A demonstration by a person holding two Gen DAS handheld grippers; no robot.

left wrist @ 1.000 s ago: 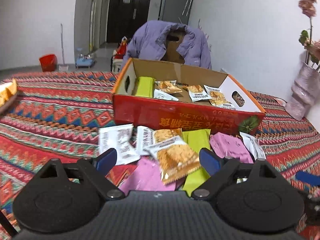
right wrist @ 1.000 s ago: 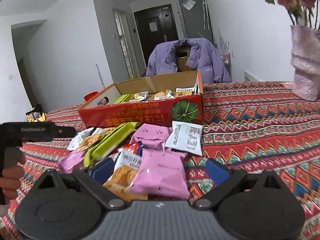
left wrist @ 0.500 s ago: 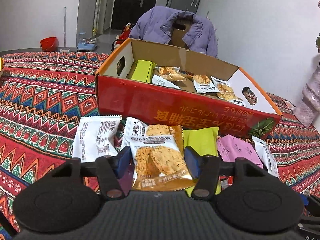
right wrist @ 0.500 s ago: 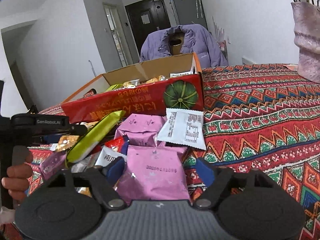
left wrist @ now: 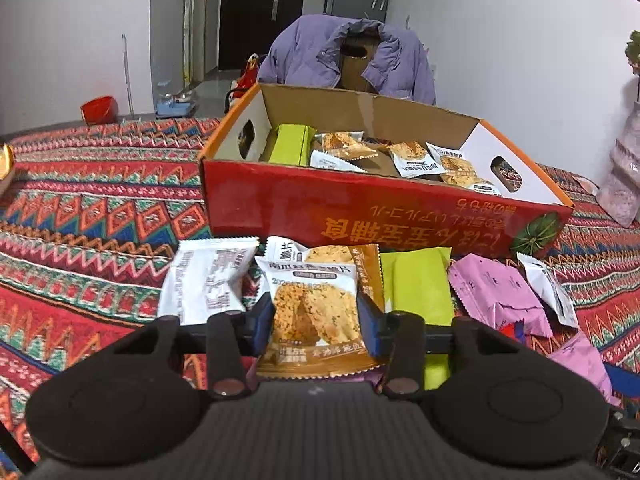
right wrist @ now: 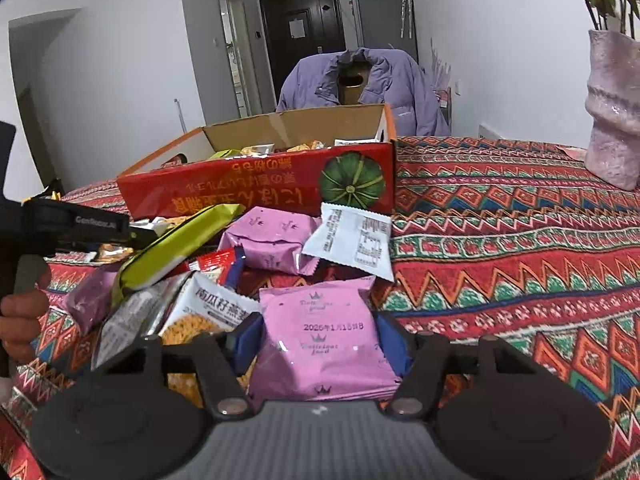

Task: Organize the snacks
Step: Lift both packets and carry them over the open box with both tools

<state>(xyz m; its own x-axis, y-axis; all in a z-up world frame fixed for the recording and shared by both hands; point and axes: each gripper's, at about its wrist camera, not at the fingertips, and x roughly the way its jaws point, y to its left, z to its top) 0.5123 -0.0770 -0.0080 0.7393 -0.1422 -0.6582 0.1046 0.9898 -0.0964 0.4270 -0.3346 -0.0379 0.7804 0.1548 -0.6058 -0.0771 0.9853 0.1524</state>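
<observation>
A pile of snack packets lies on the patterned cloth in front of a red cardboard box (left wrist: 360,216) that holds several packets. In the left wrist view my left gripper (left wrist: 315,320) is closing its jaws, and its blue pads touch both sides of an orange cracker packet (left wrist: 314,296) on top of the pile. In the right wrist view my right gripper (right wrist: 320,346) is closing as well, pads against both sides of a pink packet (right wrist: 320,320). The box (right wrist: 256,188) stands just behind that pile.
A white packet (left wrist: 208,280), a green packet (left wrist: 416,288) and a pink packet (left wrist: 496,296) lie beside the cracker packet. A hand (right wrist: 20,320) holds the other gripper at the left. A pink vase (right wrist: 612,120) stands at the right. A chair with a purple jacket (left wrist: 348,52) is behind the box.
Both grippers went from wide open to narrowed around their packets. The left gripper moved forward and down over the cracker packet; the right stayed over the pink packet.
</observation>
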